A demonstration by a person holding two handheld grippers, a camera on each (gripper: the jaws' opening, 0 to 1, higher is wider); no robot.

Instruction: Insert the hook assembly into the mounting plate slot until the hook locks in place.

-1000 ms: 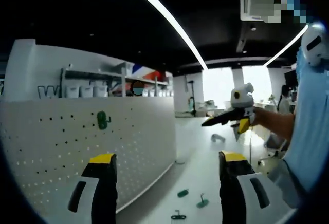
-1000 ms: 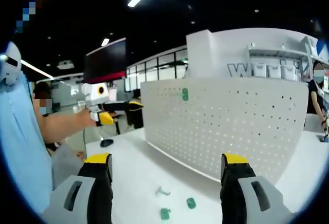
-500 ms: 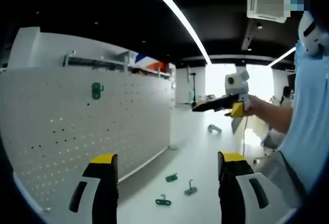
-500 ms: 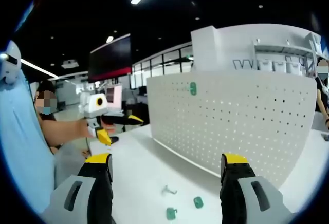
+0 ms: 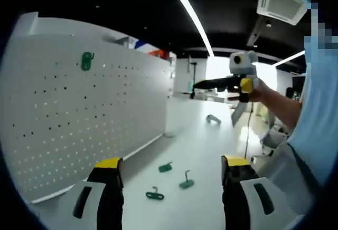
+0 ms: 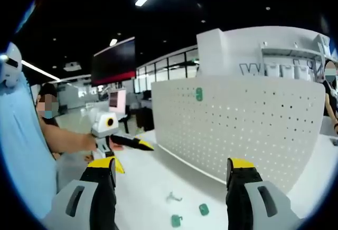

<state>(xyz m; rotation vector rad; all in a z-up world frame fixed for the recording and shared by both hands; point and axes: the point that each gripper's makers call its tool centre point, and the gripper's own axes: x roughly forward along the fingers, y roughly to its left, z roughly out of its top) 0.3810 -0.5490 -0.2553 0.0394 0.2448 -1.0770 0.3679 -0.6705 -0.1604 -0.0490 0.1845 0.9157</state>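
White tabletop [image 5: 200,151] is carrying three loose green hooks; nearest, one hook [image 5: 154,193] is lying flat just ahead of the left gripper [image 5: 169,188], jaws spread and empty. Behind, the pegboard [image 5: 79,114] is standing upright. The right gripper [image 6: 169,188] is hovering spread, empty.

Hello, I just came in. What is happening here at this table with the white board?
A person holds a two-jaw gripper in each hand over a white table. Both the left gripper and the right gripper are open and hold nothing. Three green hooks lie loose on the table. One green hook already hangs on the upright pegboard.
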